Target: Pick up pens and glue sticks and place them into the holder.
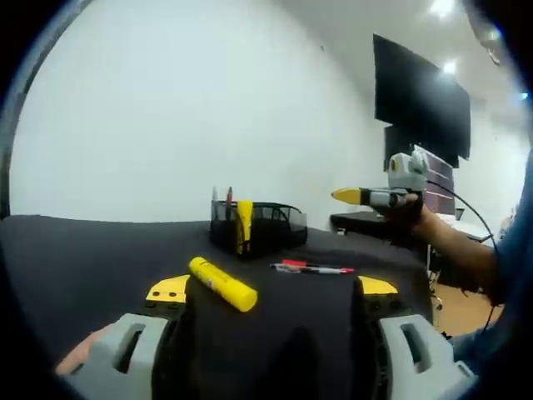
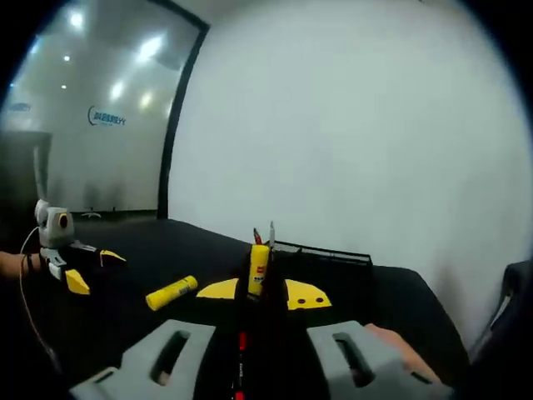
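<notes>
Though smooth, cylindrical yellow glue stick [image 1: 222, 284] on matte black table [image 1: 83, 258]

My left gripper [image 1: 271, 293] has grey jaws with yellow tips. Mid-frame, a yellow glue stick [image 1: 222, 284] lies on the black table [image 1: 75, 258], beside a red and black pen [image 1: 312, 268]. The mesh holder [image 1: 256, 226] is black against a white wall [image 1: 183, 108].
</notes>
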`<state>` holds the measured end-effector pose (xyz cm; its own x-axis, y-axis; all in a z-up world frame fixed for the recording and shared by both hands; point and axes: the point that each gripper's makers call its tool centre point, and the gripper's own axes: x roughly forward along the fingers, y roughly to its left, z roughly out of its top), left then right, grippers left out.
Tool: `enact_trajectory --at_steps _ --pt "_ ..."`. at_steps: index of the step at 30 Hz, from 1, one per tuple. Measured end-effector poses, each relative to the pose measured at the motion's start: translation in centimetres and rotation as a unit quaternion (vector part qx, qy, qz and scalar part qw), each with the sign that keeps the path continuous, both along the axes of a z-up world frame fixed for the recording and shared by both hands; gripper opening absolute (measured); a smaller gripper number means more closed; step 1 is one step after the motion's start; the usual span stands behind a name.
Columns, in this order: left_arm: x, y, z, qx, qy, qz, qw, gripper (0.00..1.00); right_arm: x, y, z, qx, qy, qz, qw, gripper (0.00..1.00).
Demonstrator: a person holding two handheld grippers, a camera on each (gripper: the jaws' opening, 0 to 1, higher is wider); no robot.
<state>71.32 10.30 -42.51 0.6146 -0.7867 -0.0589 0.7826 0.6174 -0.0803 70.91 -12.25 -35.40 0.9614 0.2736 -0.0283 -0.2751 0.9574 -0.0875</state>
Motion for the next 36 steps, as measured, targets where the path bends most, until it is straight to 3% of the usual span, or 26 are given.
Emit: enact_trajectory --at_steps 9,13,16,24,36 --pt "-0.8 -3.6 0.0 -0.002 0.001 0.007 1.0 0.68 -1.9 -1.6 -4.8 0.007 0.032 0.002 0.9995 0.15" --pt "-1.2 -5.6 -0.2 -0.013 0.014 -0.006 0.9998 0.68 -2.7 -1.8 -6.8 0.011 0.045 0.006 0.9989 0.14" --pt "-0.8 -6.4 -0.8 -0.008 0.024 0.01 0.9996 0.68 -3.1 -1.9 -7.8 0.013 0.052 0.01 0.9985 0.14" --pt "0.3 -6.3 -1.6 -0.007 0.021 0.056 0.9982 0.68 -3.7 -1.6 -10.0 0.02 0.073 0.031 0.9966 0.11" --pt "0.8 -5.3 -2.2 -0.01 0.023 0.071 0.9972 0.67 -4.0 -0.5 -11.5 -0.014 0.1 0.055 0.9934 0.08"
